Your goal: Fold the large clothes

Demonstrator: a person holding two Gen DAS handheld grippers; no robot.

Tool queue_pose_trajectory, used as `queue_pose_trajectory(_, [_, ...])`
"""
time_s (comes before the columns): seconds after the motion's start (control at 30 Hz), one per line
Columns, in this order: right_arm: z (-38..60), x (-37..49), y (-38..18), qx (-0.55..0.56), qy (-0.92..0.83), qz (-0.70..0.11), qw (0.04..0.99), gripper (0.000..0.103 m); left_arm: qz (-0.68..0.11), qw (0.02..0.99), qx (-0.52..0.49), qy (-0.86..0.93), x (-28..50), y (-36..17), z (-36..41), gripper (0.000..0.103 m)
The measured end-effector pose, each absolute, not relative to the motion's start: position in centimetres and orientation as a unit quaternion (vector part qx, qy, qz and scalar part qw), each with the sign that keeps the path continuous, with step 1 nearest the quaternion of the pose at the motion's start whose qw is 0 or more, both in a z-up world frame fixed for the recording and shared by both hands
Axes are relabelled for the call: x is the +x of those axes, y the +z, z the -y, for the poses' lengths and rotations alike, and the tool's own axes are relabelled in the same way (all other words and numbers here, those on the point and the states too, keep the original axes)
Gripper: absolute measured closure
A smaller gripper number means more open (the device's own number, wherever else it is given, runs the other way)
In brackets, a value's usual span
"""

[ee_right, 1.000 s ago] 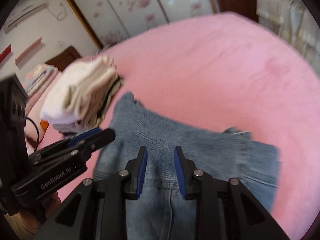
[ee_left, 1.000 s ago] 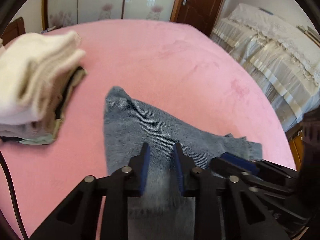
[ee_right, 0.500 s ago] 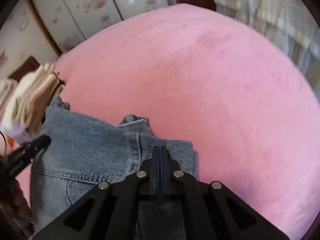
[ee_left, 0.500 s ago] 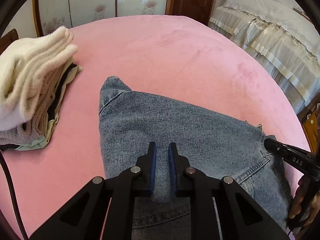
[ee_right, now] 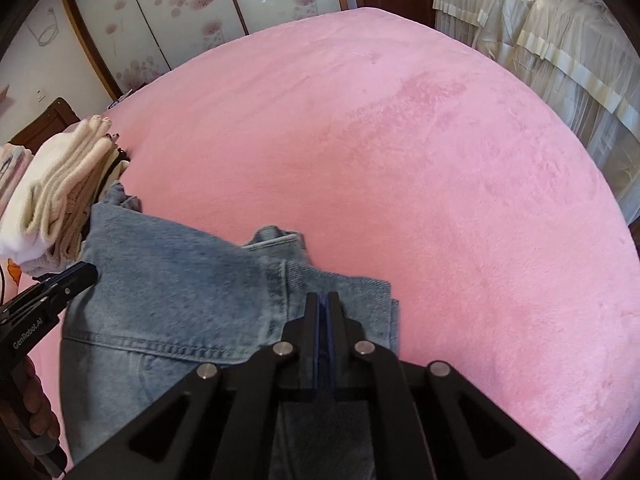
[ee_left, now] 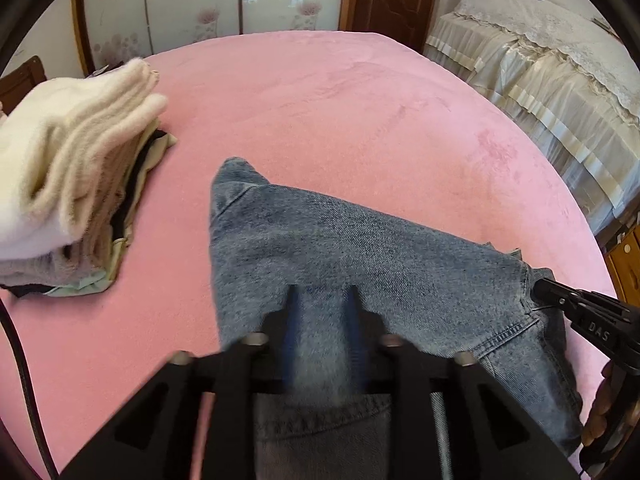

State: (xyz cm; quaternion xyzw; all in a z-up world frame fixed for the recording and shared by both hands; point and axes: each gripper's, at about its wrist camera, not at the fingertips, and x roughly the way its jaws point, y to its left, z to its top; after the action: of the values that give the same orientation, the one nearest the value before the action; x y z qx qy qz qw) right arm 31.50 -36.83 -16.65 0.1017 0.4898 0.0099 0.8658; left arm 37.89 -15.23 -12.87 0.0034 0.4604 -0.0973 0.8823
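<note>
1. Jeans [ee_left: 360, 256] lay folded on the pink bed [ee_left: 340, 112], just beside the stack of folded clothes [ee_left: 68, 184].
2. Left gripper [ee_left: 320, 300] hovered over the denim, fingers opening, a narrow gap, nothing pinched between them.
3. Right gripper [ee_right: 322, 300] had its fingers closed together at the jeans' right edge; whether they pinched denim could not be told.

Jeans [ee_left: 360, 256] spread on the bed [ee_left: 340, 120], stack of folded clothes [ee_left: 72, 172] just left of them
</note>
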Motion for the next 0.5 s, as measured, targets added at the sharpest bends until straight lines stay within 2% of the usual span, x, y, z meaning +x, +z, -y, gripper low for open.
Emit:
queue_pose_trajectory(0.03, [36.7, 31.2, -16.0, 0.104, 0.013, -0.488, 0.866, 0.1, -0.455, 0.886, 0.007, -0.09, 37.5, -12.2, 15.1, 0.051])
queue_pose_trajectory(0.07, [36.7, 30.8, -15.3, 0.105, 0.015, -0.486, 0.868, 0.1, -0.447, 0.89, 0.012, -0.084, 37.1, -11.6, 15.0, 0.045])
queue_pose_trajectory(0.2, [36.1, 28.9, -11.9, 0.094, 0.025, -0.471, 0.877, 0.1, -0.434, 0.896, 0.033, -0.088, 35.3, -8.8, 14.6, 0.042])
queue_pose_trajectory(0.27, [35.7, 27.7, -10.1, 0.086, 0.032, -0.463, 0.882, 0.095, -0.434, 0.895, 0.038, -0.094, 34.3, -7.0, 14.4, 0.029])
queue_pose_trajectory(0.3, [35.5, 26.9, -8.9, 0.079, 0.035, -0.457, 0.885, 0.086, -0.43, 0.897, 0.039, -0.095, 33.8, -6.2, 14.2, 0.026])
queue_pose_trajectory(0.33, [35.3, 26.3, -8.1, 0.075, 0.037, -0.451, 0.889, 0.072, -0.425, 0.899, 0.041, -0.1, 33.0, -5.0, 14.1, 0.025])
queue_pose_trajectory(0.37, [35.0, 25.1, -6.7, 0.067, 0.039, -0.44, 0.895, 0.064, -0.424, 0.898, 0.042, -0.106, 32.5, -4.3, 14.0, 0.024])
queue_pose_trajectory(0.4, [34.9, 24.4, -5.8, 0.062, 0.039, -0.432, 0.899, 0.05, -0.425, 0.897, 0.041, -0.112, 32.1, -3.5, 13.9, 0.023])
queue_pose_trajectory(0.43, [34.7, 23.4, -4.7, 0.056, 0.041, -0.419, 0.905, 0.042, -0.427, 0.896, 0.041, -0.117, 31.6, -2.9, 13.8, 0.022])
queue_pose_trajectory(0.5, [34.3, 22.1, -3.0, 0.046, 0.044, -0.406, 0.912, 0.039, -0.43, 0.894, 0.039, -0.123, 30.5, -1.7, 13.7, 0.016])
